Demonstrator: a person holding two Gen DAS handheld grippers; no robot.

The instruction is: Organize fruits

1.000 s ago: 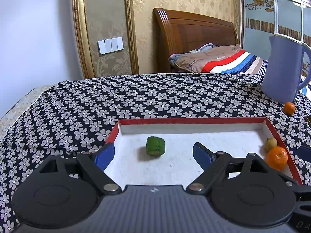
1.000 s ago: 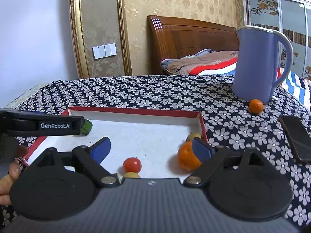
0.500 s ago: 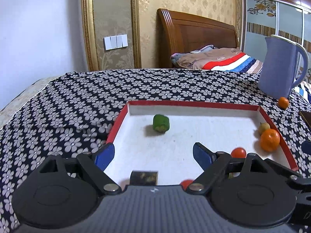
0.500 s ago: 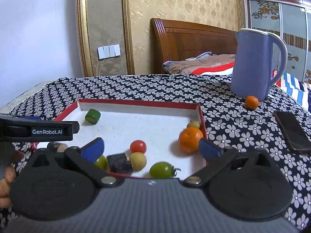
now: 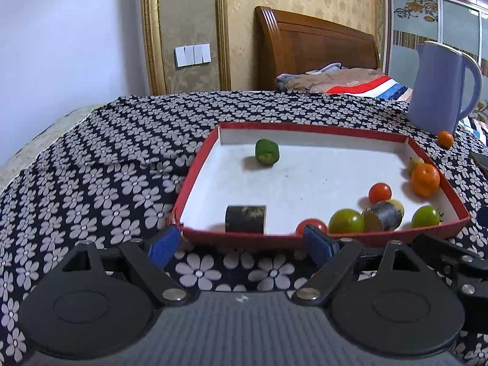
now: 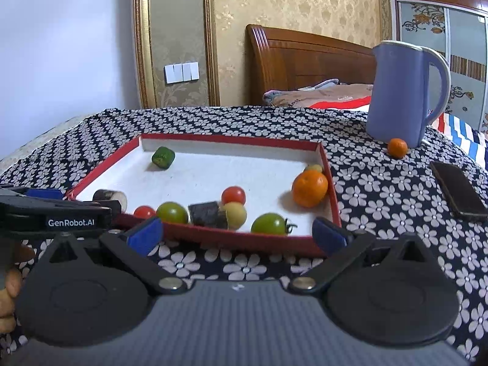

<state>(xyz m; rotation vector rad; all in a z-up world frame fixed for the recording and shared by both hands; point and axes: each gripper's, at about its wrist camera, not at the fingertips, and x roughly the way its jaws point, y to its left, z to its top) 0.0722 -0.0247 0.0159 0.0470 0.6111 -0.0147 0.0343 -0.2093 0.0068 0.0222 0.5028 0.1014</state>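
Observation:
A red-rimmed white tray [image 5: 195,183] [image 6: 331,189] lies on the flowered cloth. In it are a green cut piece [image 5: 267,152] [image 6: 163,157], two dark cylinder pieces [image 5: 245,219] [image 6: 208,214], red tomatoes [image 5: 379,192] [image 6: 233,195], green tomatoes [image 5: 346,221] [image 6: 269,224], a yellow fruit [image 6: 235,213] and an orange [image 5: 425,180] [image 6: 310,188]. A small orange [image 5: 445,139] [image 6: 397,148] sits on the cloth by the jug. My left gripper [image 5: 242,244] and right gripper [image 6: 236,233] are open and empty, just in front of the tray's near edge.
A blue jug [image 5: 439,90] [image 6: 402,94] stands at the back right. A dark phone [image 6: 459,190] lies on the cloth right of the tray. A bed with a wooden headboard [image 5: 314,48] is behind the table. The left gripper's body [image 6: 55,213] shows at the left.
Both grippers have pulled back and up from over the tray to in front of its near edge. More of the fruit in the tray's near part has come into view.

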